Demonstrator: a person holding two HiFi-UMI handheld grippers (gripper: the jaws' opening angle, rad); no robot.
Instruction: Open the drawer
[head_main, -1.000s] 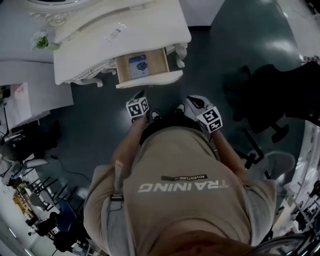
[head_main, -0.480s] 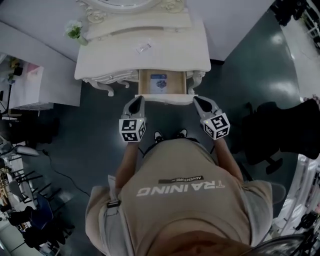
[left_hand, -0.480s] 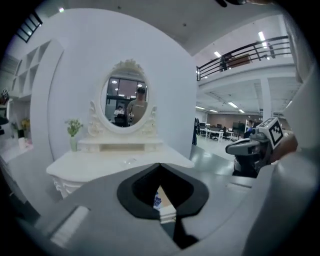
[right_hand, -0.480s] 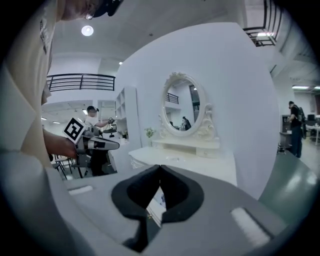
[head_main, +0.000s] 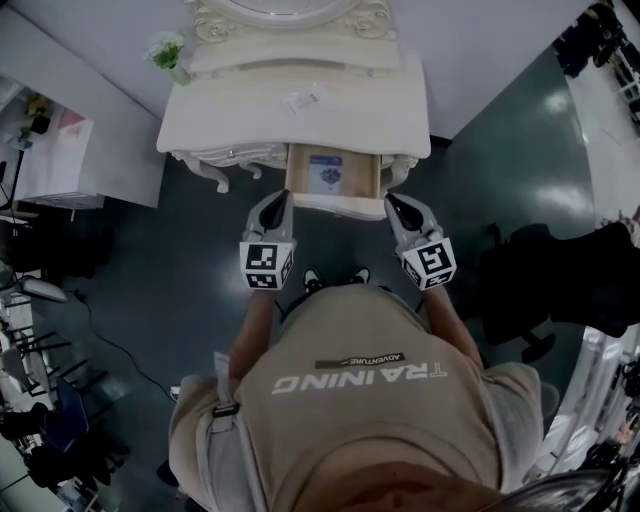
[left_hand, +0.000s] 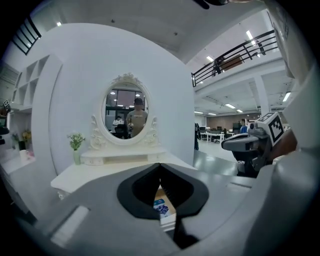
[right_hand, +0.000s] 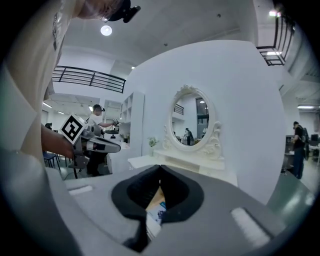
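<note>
A white dressing table (head_main: 250, 115) stands ahead of me. Its middle drawer (head_main: 334, 206) is pulled out, and a blue printed packet (head_main: 325, 173) lies inside it. My left gripper (head_main: 283, 198) hovers just left of the drawer front and touches nothing. Just off the drawer's right corner is my right gripper (head_main: 392, 201), also clear of it. In the left gripper view the left gripper (left_hand: 160, 165) is shut with nothing in it, and the drawer (left_hand: 163, 206) shows below the tips. The right gripper (right_hand: 160, 168) also looks shut and empty.
An oval mirror (head_main: 290, 10), a small vase of flowers (head_main: 168, 54) and a small wrapped item (head_main: 302, 100) are on the table. A black office chair (head_main: 560, 280) stands at the right, a white cabinet (head_main: 90, 150) at the left. My shoes (head_main: 335, 278) are below the drawer.
Both grippers have risen from close to my body and now sit side by side before the open drawer. The table has shifted to the middle of the head view. The drawer stays open.
</note>
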